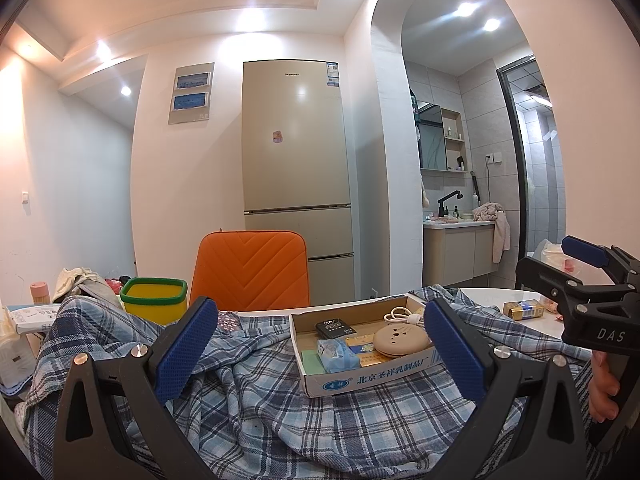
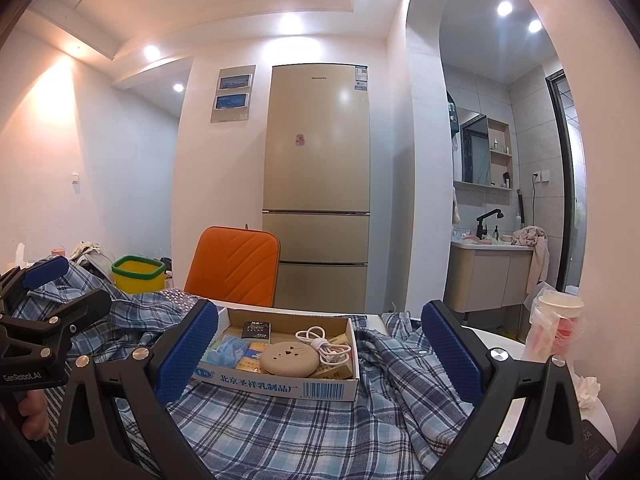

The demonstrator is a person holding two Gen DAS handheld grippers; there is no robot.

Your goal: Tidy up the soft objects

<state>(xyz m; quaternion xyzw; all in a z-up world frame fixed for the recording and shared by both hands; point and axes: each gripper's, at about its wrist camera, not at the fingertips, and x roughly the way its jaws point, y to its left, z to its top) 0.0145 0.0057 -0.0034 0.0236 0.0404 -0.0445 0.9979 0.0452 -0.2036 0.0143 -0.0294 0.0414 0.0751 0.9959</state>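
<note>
Sitting behind the rumpled blue plaid cloth (image 1: 256,392) on the table, a yellow bin with a green rim (image 1: 155,299) shows no contents. Further right, a shallow cardboard tray (image 1: 362,376) resting on the cloth holds a round beige case (image 1: 400,342), white cable (image 1: 404,315), black packet (image 1: 334,328) and blue tissue pack (image 1: 338,356). The left gripper (image 1: 320,356) and right gripper (image 2: 316,356) hover over the cloth with fingers spread, pinching nothing.
</note>
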